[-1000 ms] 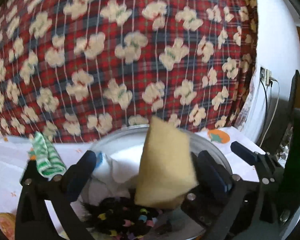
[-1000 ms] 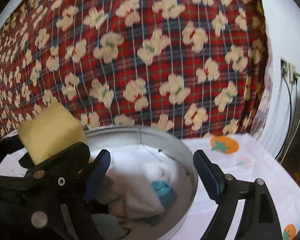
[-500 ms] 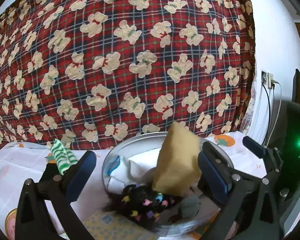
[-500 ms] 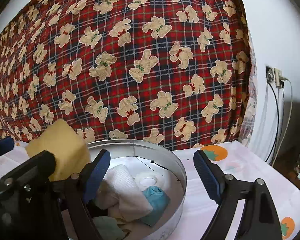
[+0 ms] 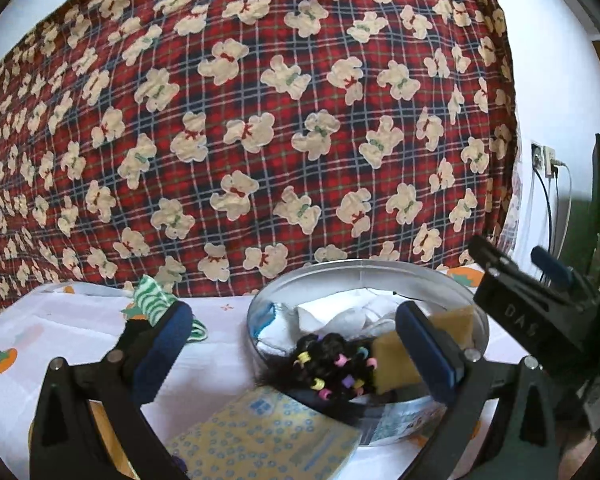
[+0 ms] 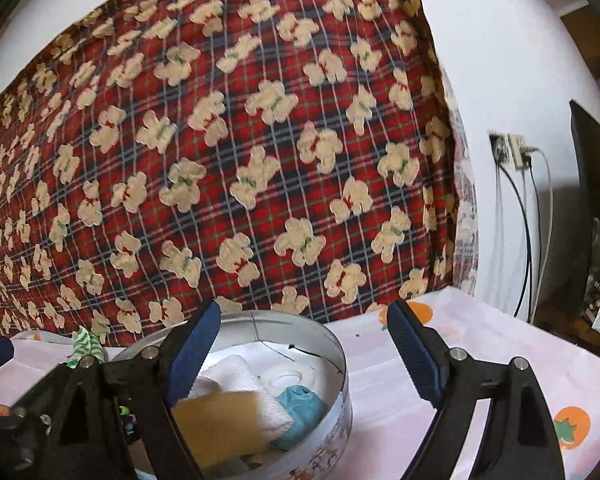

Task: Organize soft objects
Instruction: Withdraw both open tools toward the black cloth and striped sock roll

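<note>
A round metal tin stands on the table and holds soft things: a yellow sponge, a white cloth, a teal cloth and a black hair piece with coloured beads. My left gripper is open and empty, just in front of the tin. My right gripper is open and empty above the tin's right side. A green-and-white striped cloth lies left of the tin.
A yellow patterned cloth lies on the table in front of the tin. The tablecloth is white with orange fruit prints. A red plaid bear blanket hangs behind. Wall sockets and cables are at the right.
The yellow sponge has dropped from the air between my left gripper's fingers into the tin. Both grippers have pulled back and up from the tin.
</note>
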### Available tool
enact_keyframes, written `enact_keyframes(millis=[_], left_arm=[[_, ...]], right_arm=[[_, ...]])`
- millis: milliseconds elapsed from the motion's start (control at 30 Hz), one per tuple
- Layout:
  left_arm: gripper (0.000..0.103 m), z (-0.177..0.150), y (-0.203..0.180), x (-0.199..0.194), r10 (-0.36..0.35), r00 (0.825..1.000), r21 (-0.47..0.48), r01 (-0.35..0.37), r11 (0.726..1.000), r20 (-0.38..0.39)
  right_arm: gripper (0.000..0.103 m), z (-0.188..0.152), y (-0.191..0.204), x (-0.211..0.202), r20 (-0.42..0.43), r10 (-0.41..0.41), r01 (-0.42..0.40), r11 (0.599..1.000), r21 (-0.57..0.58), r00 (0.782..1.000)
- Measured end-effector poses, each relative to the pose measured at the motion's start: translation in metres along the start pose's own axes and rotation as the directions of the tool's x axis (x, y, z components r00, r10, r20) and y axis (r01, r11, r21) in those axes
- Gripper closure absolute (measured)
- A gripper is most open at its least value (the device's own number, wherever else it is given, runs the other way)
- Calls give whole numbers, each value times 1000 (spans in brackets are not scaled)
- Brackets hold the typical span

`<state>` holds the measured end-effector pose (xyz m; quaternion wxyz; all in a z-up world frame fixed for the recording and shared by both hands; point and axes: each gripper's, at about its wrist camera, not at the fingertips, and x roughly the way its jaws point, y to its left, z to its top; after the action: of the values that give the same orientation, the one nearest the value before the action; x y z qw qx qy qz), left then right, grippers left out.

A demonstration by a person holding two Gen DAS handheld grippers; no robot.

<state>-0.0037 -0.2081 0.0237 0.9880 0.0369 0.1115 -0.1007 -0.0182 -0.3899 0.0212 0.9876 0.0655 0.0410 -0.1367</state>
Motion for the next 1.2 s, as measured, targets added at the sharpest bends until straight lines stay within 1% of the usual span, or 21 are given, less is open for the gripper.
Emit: enact_keyframes(millis=[100,267,467,567,833,1033,1200], left_arm=[[0,-5,-2,-6,8,1000,40,-9,999,20],[0,-16,-1,-18,7,999,84,-11,996,41],[0,-19,12,-29,11,999,78,-15,997,47],[0,-22,22,-37,11,998,70,-15,997,54],[0,-29,63,-58,42,997,38,-44,998,60],[0,-34,99,-71,75,995,12,-76,997,67],[0,-37,134,-79,121,990,-10,-120,993,67]], right_arm=[[16,0,4,-9,11,-9,9,1000,4,1000],[16,-3,8,-21,-9,-26,26,999,32,1000],[16,-6,13,-44,3,-36,35,997,73,999],[16,-9,22,-55,7,-32,31,998,62,999],[16,-15,55,-84,20,24,-24,1000,17,1000],[16,-23,90,-101,-15,92,-92,996,13,996],[16,-31,124,-109,-45,144,-144,990,4,989]])
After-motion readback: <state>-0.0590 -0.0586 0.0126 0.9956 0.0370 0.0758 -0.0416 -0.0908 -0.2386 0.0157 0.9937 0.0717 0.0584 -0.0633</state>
